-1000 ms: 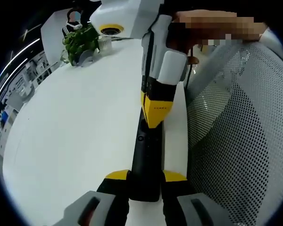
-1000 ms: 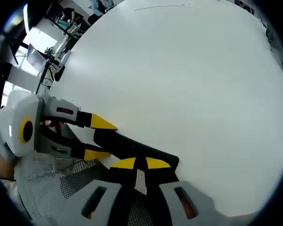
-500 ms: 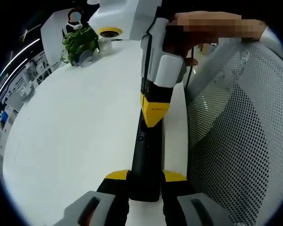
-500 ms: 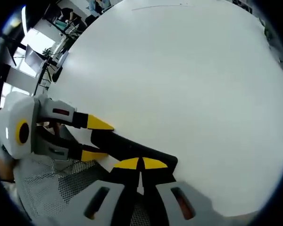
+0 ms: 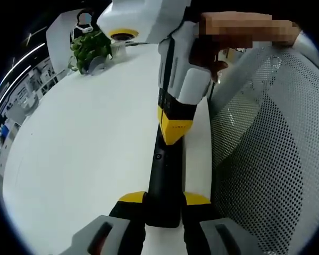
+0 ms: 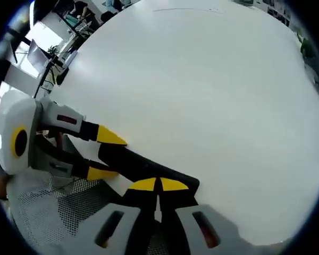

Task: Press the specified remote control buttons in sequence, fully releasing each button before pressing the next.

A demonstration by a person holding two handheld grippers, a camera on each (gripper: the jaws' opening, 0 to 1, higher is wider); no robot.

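The remote control (image 5: 164,175) lies on the white surface (image 5: 85,143), clamped at its near end by the left gripper (image 5: 164,201), while the right gripper (image 6: 158,185), jaws closed together, presses its far part.

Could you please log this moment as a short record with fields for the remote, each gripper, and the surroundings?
remote: black remote control, lying on the white table near its edge
left gripper: left gripper, jaws closed on the near end of the remote
right gripper: right gripper, jaws together, yellow tips on the remote's top
surroundings: potted plant at the table's far side; mesh chair beside the table
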